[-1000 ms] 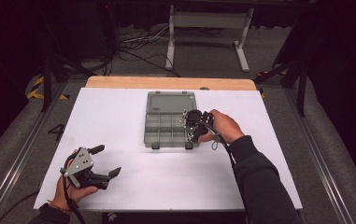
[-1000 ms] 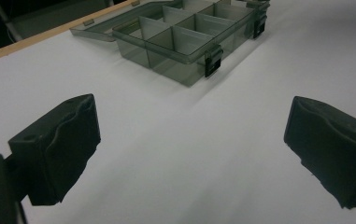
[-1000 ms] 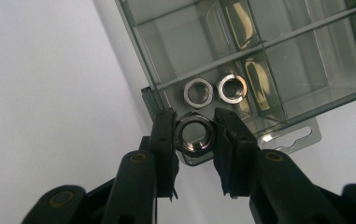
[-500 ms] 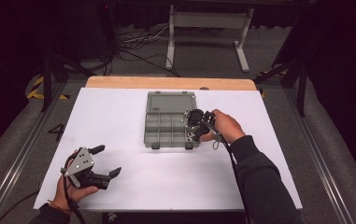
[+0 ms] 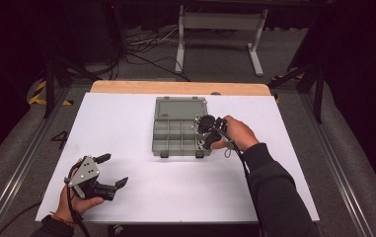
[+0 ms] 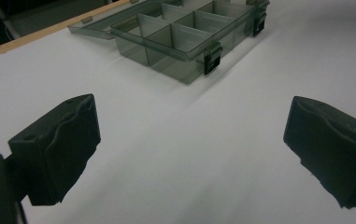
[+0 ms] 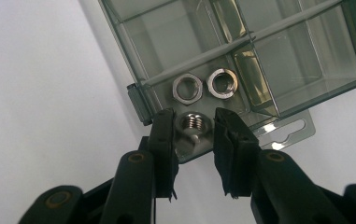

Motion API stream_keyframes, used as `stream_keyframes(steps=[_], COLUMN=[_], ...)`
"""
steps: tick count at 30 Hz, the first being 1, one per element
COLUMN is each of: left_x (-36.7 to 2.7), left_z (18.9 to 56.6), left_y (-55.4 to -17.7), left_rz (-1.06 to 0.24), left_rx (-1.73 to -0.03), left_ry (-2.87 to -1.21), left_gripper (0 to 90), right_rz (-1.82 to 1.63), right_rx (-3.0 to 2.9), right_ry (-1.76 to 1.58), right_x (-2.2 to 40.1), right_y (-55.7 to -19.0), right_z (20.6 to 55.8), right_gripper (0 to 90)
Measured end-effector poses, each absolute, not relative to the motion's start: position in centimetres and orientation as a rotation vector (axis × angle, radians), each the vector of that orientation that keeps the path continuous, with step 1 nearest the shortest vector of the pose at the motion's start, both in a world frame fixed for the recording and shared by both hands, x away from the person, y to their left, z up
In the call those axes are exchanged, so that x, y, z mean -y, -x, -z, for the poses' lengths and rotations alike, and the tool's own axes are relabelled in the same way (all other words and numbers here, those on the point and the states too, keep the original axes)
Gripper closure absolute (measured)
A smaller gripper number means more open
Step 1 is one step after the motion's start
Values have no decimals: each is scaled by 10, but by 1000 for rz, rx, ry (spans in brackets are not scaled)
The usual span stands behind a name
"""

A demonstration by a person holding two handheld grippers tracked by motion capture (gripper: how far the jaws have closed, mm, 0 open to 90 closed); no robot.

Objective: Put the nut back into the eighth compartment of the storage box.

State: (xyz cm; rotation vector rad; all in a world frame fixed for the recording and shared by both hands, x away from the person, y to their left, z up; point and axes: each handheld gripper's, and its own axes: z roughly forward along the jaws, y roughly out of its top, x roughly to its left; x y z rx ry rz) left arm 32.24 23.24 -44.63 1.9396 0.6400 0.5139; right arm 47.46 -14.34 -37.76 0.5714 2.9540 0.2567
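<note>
Steel nuts (image 7: 193, 127), three, one box (image 7: 278, 56)

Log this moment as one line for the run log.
right gripper: shut on nut in corner compartment of box | two nuts lie beside it | left gripper: open, off the box

Lab, white table (image 5: 141, 197), floor cables (image 5: 141, 47)

A dim room: white-legged stand (image 5: 220, 29) and tangled cables (image 5: 146, 47) on grey floor (image 5: 284, 54).
</note>
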Motion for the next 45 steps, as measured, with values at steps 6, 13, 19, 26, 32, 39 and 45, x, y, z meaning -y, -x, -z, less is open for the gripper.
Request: stream_keyframes(steps=[6,13,19,26,32,39,45], left_x=[-233,-233,-232,-231,-231,-231,-231], left_z=[446,446,446,446,446,446,446], left_y=[-322,-322,-322,-322,-322,-322,-322], left_rz=[-517,-514,-514,-517,-517,-517,-518], left_rx=[-641,-642,-643,-645,-645,-645,-643], left_ry=[-1941,-1942,-1939,-1945,-1942,-1943,-1945], left_gripper=[43,43,44,43,43,43,43], right_rz=[-256,-384,-567,-669,-702,-723,-745], right_rx=[-2951,-2902,-2811,-2730,-2683,-2625,-2574], right_ry=[-574,-581,-564,-548,-547,-529,-522], right_x=[145,154,169,182,187,192,195], right_y=[-474,-466,-447,-429,-420,-411,-406], right_z=[377,365,351,343,338,342,344], right_gripper=[672,636,600,549,474,369,287])
